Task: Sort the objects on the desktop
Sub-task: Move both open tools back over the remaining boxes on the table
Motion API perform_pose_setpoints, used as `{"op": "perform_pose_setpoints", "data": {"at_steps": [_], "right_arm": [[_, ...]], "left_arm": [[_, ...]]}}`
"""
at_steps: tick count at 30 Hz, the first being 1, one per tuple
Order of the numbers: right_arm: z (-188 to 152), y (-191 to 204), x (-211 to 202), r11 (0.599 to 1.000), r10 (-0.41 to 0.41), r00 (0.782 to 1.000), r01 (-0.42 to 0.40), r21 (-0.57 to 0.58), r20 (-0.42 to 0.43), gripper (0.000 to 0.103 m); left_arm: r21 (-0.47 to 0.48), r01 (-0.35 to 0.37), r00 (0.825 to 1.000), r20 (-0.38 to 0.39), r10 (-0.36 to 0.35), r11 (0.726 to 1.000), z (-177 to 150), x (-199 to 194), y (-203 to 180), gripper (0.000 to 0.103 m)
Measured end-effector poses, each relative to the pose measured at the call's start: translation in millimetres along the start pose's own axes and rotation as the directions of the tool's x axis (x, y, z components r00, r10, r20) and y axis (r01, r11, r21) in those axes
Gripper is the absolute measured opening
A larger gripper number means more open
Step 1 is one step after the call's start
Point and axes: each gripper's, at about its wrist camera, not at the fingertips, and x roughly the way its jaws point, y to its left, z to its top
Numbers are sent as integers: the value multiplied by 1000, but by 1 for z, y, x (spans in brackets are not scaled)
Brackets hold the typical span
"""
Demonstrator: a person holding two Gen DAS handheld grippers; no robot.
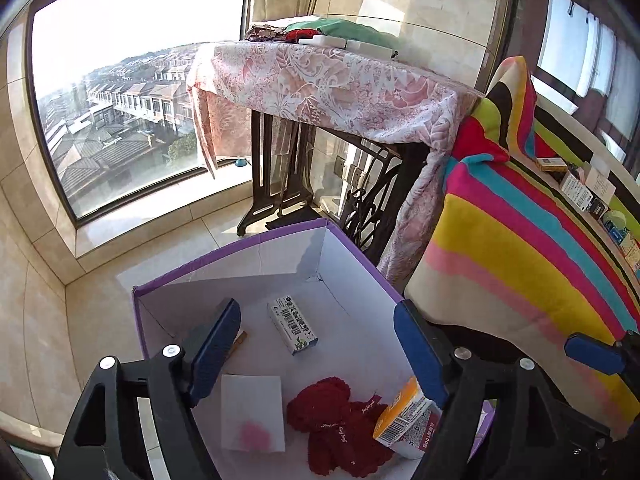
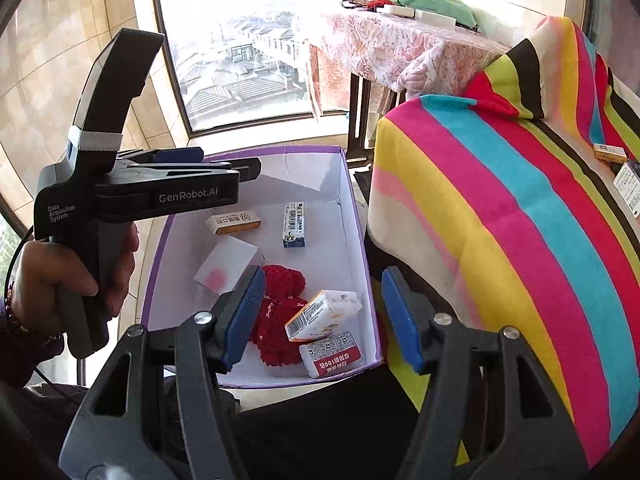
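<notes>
**Both grippers over the box, nothing in either**

The left gripper (image 1: 316, 344) hangs above the purple-edged box (image 1: 224, 252) with its blue pads (image 1: 218, 332) standing well apart and nothing between them. The right gripper (image 2: 324, 316) is also spread, its pads bare, pointing down at the near right corner of the same box. In the right wrist view a hand (image 2: 80, 276) holds the left tool by its grip.

Inside the box lie the things already sorted: a blue-and-white carton (image 1: 294, 326) near the middle, a white paper (image 1: 252, 412) with a pink blot, a red knitted cloth (image 1: 340, 420), an orange-and-white pack (image 2: 324, 314) resting partly on that cloth, a red-and-white carton (image 2: 332, 354) at the near edge, and a small orange carton (image 2: 234, 222) toward the far left. More small boxes (image 1: 576, 194) wait on the striped blanket (image 1: 520, 248) to the right, well apart from the box.

Judging by this, a drop has just been made and the next pick is due. To do it well, lift both tools clear of the box wall before swinging right, so a finger does not catch the rim and shift the box. Approach one small box at a time across its narrow sides, with the pads square to its faces. The blanket is soft, so press down lightly; a hard push may sink the box and let it tip out of the grip.
</notes>
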Motion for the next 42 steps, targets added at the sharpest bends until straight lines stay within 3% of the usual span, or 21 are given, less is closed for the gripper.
{"op": "perform_pose_setpoints", "data": {"at_steps": [4, 7, 10, 13, 15, 18, 21, 23, 25, 27, 31, 34, 36, 40, 42], "right_arm": [[2, -38, -30, 989, -99, 991, 88, 118, 88, 64], [-3, -76, -60, 963, -210, 968, 181, 198, 136, 66], [-15, -124, -90, 912, -328, 934, 275, 304, 141, 75], [-27, -174, -112, 847, -431, 898, 370, 382, 88, 80], [-37, -209, -125, 801, -479, 876, 413, 433, 50, 80], [-57, -252, -144, 741, -505, 863, 429, 516, 8, 80], [-75, -287, -157, 693, -527, 850, 445, 567, -23, 80], [-85, -307, -163, 665, -537, 842, 456, 592, -45, 80], [-92, -324, -168, 648, -542, 838, 465, 604, -63, 80], [-98, -338, -171, 642, -549, 833, 478, 599, -76, 80], [-109, -369, -174, 642, -526, 845, 468, 607, -96, 81], [-112, -395, -179, 623, -558, 821, 511, 593, -122, 81], [-114, -420, -181, 599, -567, 813, 520, 609, -137, 82], [-113, -475, -180, 544, -547, 824, 481, 687, -144, 82], [-105, -502, -173, 545, -540, 830, 470, 694, -139, 83]], "left_arm": [[124, 94, 994, 50, -101, 988, 17, -10, -54, 82], [227, 175, 980, 54, -192, 958, 31, -15, -104, 84], [278, 293, 952, 7, -307, 915, 44, -13, -158, 85], [280, 415, 910, -95, -405, 866, 62, 3, -217, 87], [263, 449, 894, -121, -432, 854, 76, 20, -256, 87], [198, 418, 908, -121, -401, 887, 103, 52, -311, 87], [-12, 391, 915, -107, -390, 920, 132, 82, -343, 87], [-156, 344, 931, -71, -357, 926, 148, 99, -361, 87], [-213, 266, 955, -73, -287, 940, 162, 115, -383, 87], [-203, 185, 974, -92, -207, 961, 172, 130, -407, 87], [-75, 68, 985, -153, -79, 995, 180, 162, -449, 87], [-5, -7, 979, -203, 6, 1000, 172, 180, -455, 89], [-14, 36, 983, -180, -38, 999, 166, 180, -446, 91], [31, 59, 985, -164, -53, 998, 161, 170, -429, 92], [36, 106, 978, -182, -97, 994, 157, 167, -416, 92]]}}
